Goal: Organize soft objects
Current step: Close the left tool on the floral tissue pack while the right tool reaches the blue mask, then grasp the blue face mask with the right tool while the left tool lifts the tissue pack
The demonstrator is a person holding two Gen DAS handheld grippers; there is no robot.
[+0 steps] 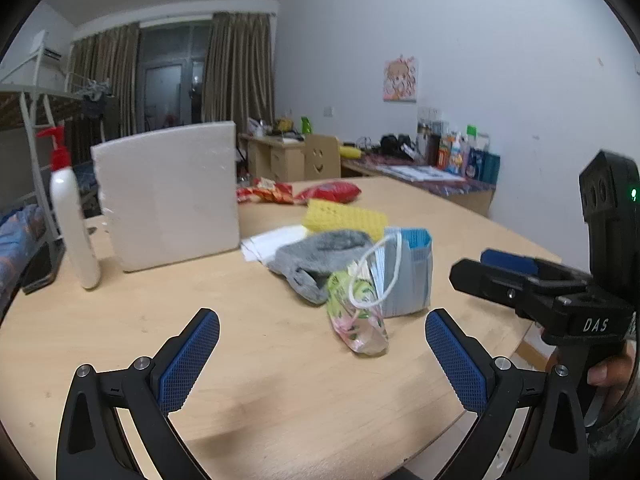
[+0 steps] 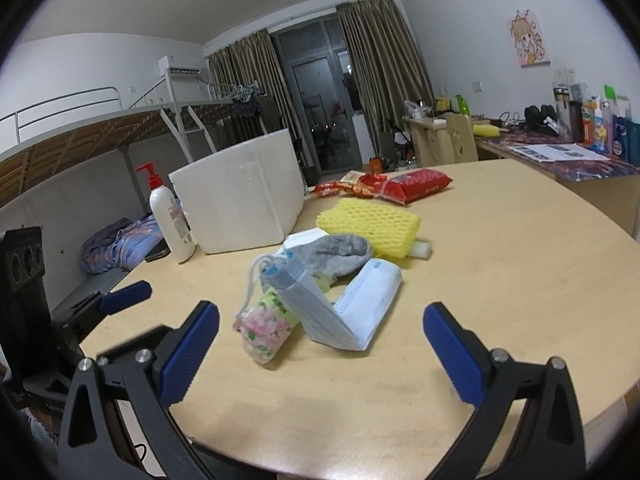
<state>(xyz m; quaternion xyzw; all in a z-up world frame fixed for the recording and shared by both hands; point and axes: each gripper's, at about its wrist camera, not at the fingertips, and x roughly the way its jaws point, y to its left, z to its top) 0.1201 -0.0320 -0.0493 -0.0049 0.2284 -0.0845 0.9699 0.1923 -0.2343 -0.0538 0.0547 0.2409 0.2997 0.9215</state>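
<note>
Tabletop (image 2: 500, 264); both jaws wide, empty

Far ahead of the open claws, a round pale wooden table (image 2: 500, 280) carries a tall white plastic pump bottle with a red nozzle (image 1: 72, 216) at far left. Beyond it hang brown curtains (image 1: 240, 68). To the right stands a cluttered wooden desk (image 2: 560, 160).
</note>
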